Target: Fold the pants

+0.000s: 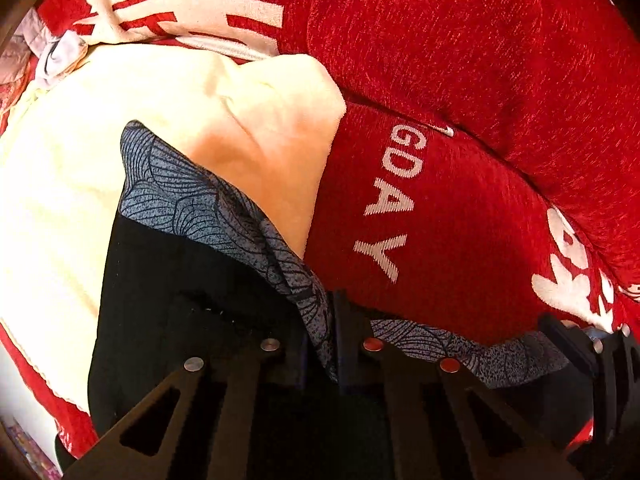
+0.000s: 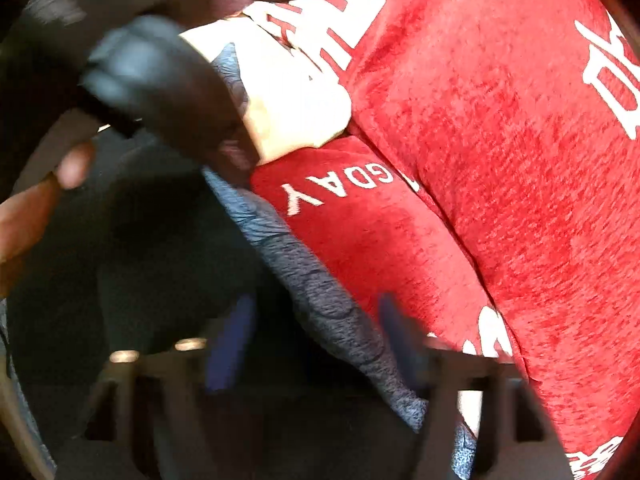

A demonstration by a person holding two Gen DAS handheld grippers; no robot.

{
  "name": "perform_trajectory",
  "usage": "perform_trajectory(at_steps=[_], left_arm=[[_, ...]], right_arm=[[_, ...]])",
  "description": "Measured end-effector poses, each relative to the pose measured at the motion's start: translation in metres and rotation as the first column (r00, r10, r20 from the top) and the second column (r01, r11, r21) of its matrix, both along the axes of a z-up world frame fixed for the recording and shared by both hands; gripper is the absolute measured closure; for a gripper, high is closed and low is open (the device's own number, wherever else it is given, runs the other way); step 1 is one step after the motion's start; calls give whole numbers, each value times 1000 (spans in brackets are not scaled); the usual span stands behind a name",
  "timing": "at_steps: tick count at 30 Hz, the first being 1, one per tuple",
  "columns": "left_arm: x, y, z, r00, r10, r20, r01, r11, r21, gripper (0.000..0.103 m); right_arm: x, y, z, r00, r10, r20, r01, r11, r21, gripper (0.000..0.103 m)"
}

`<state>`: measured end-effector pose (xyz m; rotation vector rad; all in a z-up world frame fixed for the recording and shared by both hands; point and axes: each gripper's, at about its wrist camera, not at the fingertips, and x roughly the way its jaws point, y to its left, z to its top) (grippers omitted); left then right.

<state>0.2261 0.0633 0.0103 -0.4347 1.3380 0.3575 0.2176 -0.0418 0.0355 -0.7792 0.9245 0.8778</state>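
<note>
At lower centre of the frame, the left hand-held gripper (image 1: 320, 344) pinches the grey-patterned waistband (image 1: 188, 200) of black pants (image 1: 160, 280) on a red cover (image 1: 460, 240), while the blurred right hand-held gripper (image 2: 312, 344) straddles the band, its grip unclear.

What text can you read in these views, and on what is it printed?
"GDAY": white letters on the red blanket, cut off at the start by the cream cloth; the right wrist view shows it too.
Large white and red characters elsewhere on the blanket: cropped, unreadable.
Pants: no text visible.
</note>
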Motion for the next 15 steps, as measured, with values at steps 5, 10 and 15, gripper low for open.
perform_trajectory(at_steps=[5,10,15], left_arm=[[-8,4,11,1000,-8,11,8,1000,-11,92],[-27,9,36,997,-22,71,24,999,-38,92],[-81,11,81,978,-46,205,56,998,-40,92]], right_arm=[[13,-3,-10,993,-24,-118,22,1000,-21,80],[-9,-17,22,998,-18,-61,20,999,45,87],[-55,-28,72,999,-11,52,6,995,98,88]])
